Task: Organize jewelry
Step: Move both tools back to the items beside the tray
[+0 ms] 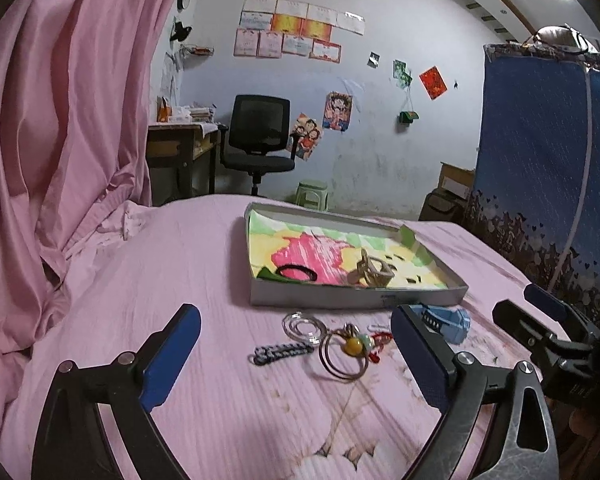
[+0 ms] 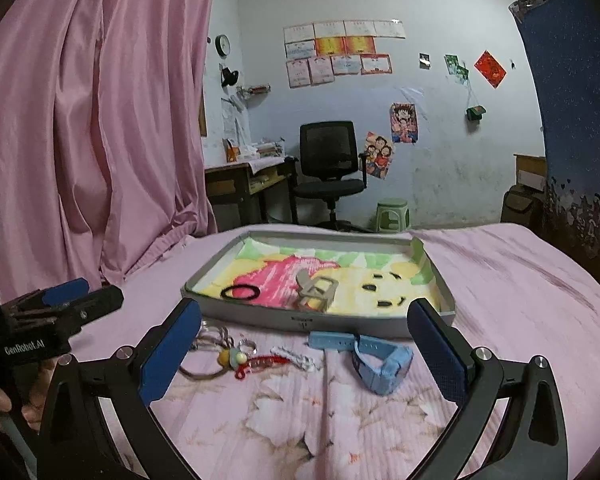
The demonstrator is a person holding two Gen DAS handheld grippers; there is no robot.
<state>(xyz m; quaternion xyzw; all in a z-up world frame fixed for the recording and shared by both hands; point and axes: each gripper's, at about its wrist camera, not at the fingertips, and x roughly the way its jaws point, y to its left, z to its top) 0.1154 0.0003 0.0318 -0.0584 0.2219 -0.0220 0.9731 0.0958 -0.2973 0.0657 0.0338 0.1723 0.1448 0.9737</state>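
both grippers, left gripper [image 1: 296, 344] and right gripper [image 2: 306, 344], are hovering with fingers apart and empty. the blue watch [image 2: 380, 362] is lying before the tray [image 2: 436, 276], likely the next pick, needing a strap pinch.

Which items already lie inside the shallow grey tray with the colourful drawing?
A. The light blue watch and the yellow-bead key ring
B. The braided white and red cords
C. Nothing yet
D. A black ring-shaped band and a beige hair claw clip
D: inside the shallow grey tray, a black ring-shaped band and a beige hair claw clip rest on the drawing; the other pieces lie on the pink bedsheet in front.
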